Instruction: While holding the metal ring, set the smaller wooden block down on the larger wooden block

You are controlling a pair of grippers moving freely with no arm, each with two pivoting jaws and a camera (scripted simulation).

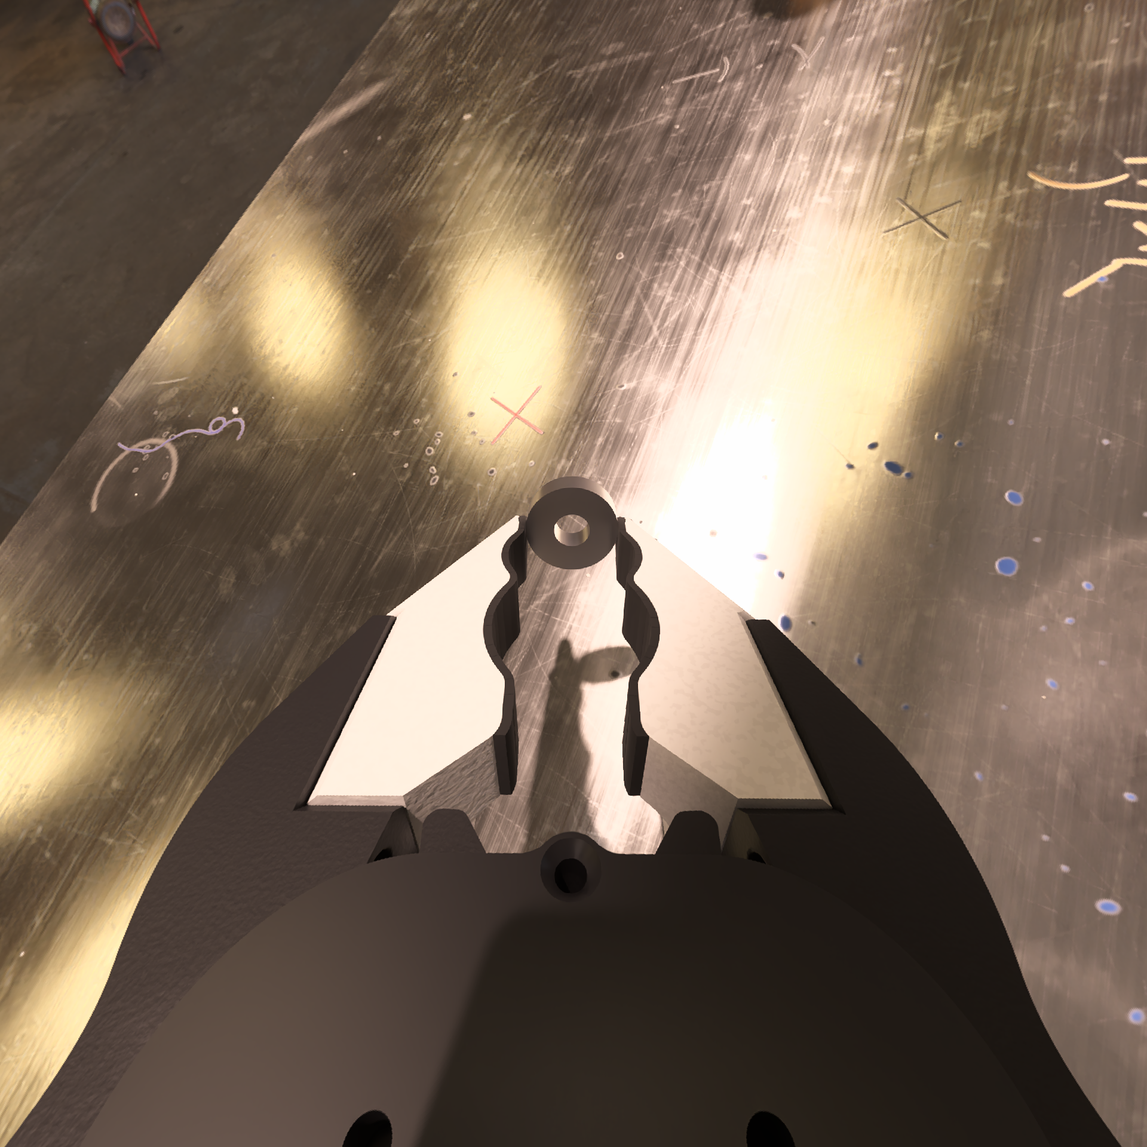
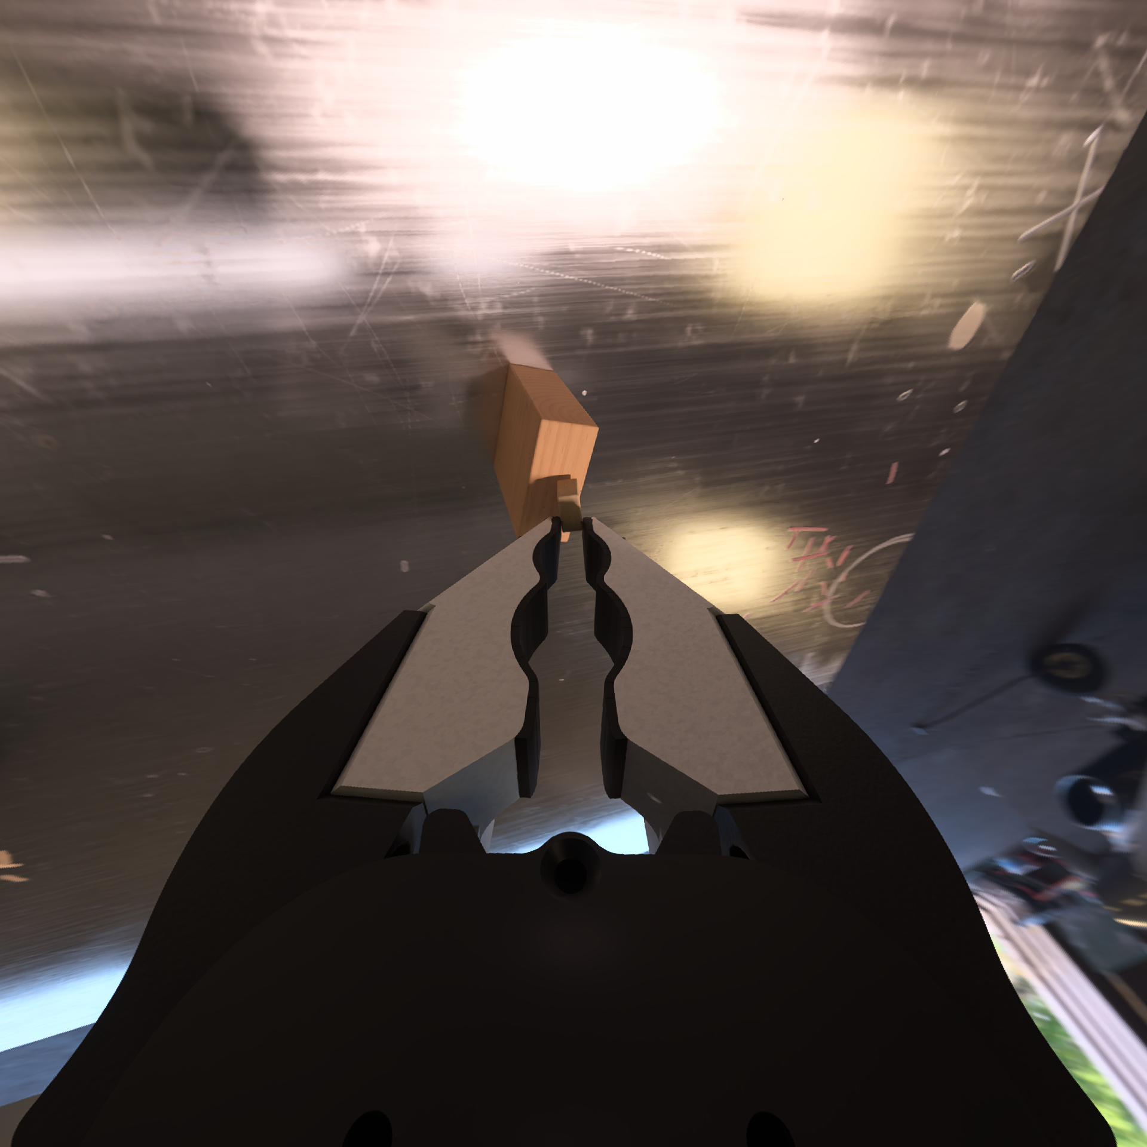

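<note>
The metal ring [image 1: 571, 532] is pinched at the tips of the left gripper [image 1: 571, 535], held above the scratched table [image 1: 372, 310]. The small block [image 2: 568, 504] is clamped by the right gripper [image 2: 570, 526], right against the big block [image 2: 541, 442]. It should probably be lowered slowly and squarely, then released.

L wrist cam sits behind the left tool [image 1: 572, 527], looks fwd and steeply down along its fingers onto the scratched metal table [image 1: 714, 260]; table edge and floor show top left. R wrist cam sits behind the right tool [image 2: 571, 526], faces down at the same table [image 2: 248, 434], closer in, w/ the far side edge at right. Shared: only the table surface; no common mark that I can match.
</note>
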